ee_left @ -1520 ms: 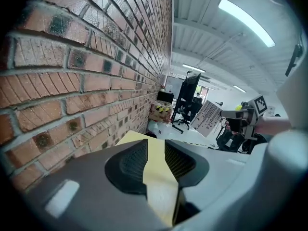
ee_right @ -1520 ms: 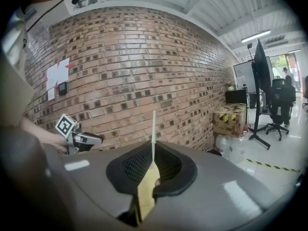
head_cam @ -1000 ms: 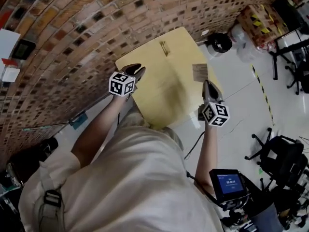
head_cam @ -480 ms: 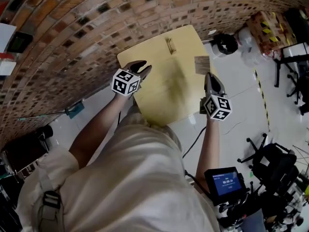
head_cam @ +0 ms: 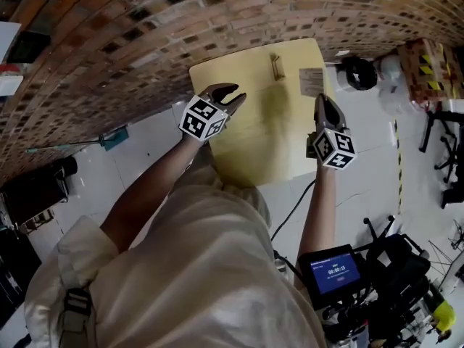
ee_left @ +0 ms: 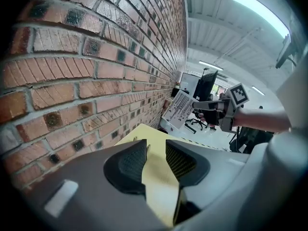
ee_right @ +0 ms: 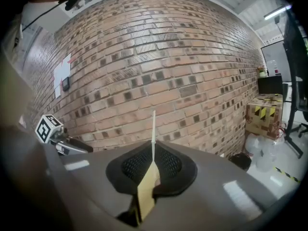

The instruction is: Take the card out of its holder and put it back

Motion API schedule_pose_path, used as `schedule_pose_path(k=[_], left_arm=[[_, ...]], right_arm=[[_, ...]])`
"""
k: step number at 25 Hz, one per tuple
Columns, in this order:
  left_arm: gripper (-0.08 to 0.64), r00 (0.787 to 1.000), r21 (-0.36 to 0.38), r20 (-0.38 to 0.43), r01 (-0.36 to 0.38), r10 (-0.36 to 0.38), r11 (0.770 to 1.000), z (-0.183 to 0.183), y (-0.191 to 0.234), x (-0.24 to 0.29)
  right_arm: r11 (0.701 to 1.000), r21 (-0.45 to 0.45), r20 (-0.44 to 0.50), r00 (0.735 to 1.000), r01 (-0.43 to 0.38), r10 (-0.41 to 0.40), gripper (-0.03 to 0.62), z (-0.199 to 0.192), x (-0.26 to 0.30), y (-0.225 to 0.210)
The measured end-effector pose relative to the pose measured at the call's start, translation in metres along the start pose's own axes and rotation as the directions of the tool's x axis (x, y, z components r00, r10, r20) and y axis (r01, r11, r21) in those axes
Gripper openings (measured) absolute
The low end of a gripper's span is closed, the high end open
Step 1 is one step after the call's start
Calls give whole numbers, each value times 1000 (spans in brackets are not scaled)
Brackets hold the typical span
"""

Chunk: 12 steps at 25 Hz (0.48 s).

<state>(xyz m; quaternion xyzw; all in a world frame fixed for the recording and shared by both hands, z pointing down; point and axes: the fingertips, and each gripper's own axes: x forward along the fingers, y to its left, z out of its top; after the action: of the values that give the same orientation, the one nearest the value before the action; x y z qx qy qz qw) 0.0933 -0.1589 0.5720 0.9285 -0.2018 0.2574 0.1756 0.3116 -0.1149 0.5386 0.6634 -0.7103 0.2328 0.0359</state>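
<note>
Card status, starting at the pads: the right gripper has its jaws squeezed together on the thin, pale, printed rectangular card, which pokes up out of the pads edge-on to that gripper's camera. In the head view it sticks out past the fingertips, in the air over the far right corner of the pale yellow wooden table. So it's out of its holder and not back in yet. The left gripper has just been opening its jaws. They stand wide with nothing between them, only tabletop showing through the gap.

The small, slim brownish card holder sits near the table's far edge, by the red-brown brick wall. It's left of the card and apart from it, and too small for me to make out the slot.

My take on doing the put-back well:
- Line the card's free edge up with the holder's slot before going down, not while it's already touching.
- The card is pinched at one end, so the free end will probably flex. Go slow and straight, with no sideways push.
- The holder looks light and could slide or tip, so I'd bring the empty left gripper against it to steady it.
- Only let go once the card stands on its own.
</note>
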Motion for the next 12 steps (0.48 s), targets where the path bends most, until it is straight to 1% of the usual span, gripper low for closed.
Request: schedule_pose_path(k=[6,12], left_arm=[[143,1000,-10,-17,-13,13,1000,-7,11,0],[143,1000,-16,-24,-20,19,1000,-8,21,4]], right_arm=[[1000,-7,-13,999,-30,30,14,0,37,4],[999,-1,-29,999,-40,40,14,-8,59,1]])
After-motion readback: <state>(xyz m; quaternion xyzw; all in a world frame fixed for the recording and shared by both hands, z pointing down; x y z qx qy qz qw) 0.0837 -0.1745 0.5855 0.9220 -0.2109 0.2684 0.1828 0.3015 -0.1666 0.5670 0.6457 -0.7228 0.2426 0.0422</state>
